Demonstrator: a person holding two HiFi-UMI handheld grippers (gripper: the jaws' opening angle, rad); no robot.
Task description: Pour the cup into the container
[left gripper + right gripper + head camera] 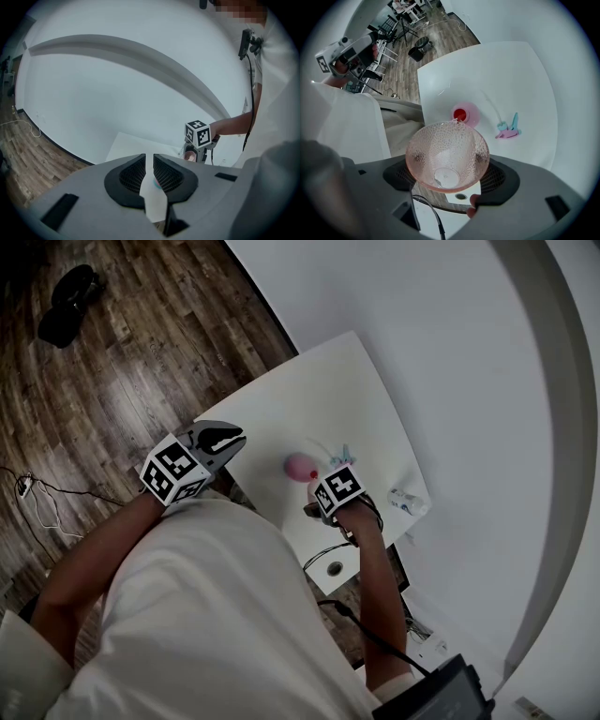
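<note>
A clear pink dimpled cup (440, 145) sits between the jaws of my right gripper (447, 161), which is shut on it; its mouth faces the camera and nothing shows inside. Below and beyond it, a small pink container (465, 114) with red contents stands on the white table (497, 75). In the head view the container (301, 466) is just left of my right gripper (321, 505). My left gripper (225, 439) hangs over the table's left edge, away from both. Its jaws (150, 161) are shut with nothing between them. From there I see the right gripper's marker cube (199, 133).
A pale blue and pink small object (508, 129) lies on the table right of the container. A crumpled clear item (408, 502) rests at the table's right corner. A cable hole (335, 568) is near the person. Wood floor (122, 362) surrounds the table, with cables (37, 502).
</note>
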